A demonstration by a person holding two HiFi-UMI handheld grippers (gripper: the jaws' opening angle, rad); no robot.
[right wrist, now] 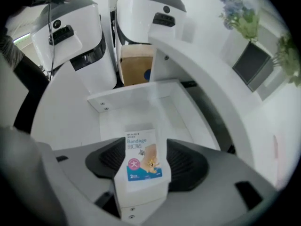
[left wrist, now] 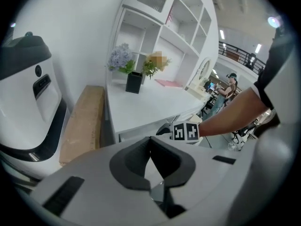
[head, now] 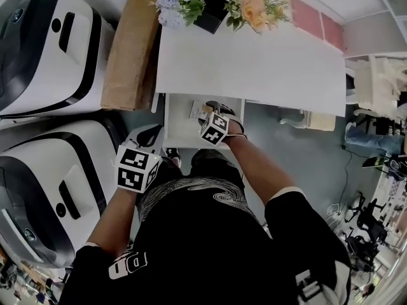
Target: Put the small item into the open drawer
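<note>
- While the person stands before the desk [head: 254, 62], the drawer [right wrist: 157, 109] is pulled out from under the front edge of the desk.
- The right gripper [right wrist: 146, 147] points steeply down over the drawer and grasps the box [right wrist: 142, 159]; both pads press on its sides.
- The box, a small bandage pack, stands upright between the jaws, above the drawer floor and not touching it.
- The drawer floor is white and bare, so there is free room on every side of the box, up to the walls.
- The left gripper [left wrist: 150, 140] is clenched with nothing inside; its jaws meet at the tips.
- It hangs outside the left wall of the drawer, apart from it, close to the lower machine [head: 51, 196].
- A second machine [head: 44, 43] and a brown cardboard [head: 130, 43] fill the space left of the desk, the cardboard just beside the desk's left edge.
- Flowers [head: 181, 2] stand at the rear edge of the desk; the rest of the top is bare.
- At the right of the drawer is grey floor [head: 286, 157].
</note>
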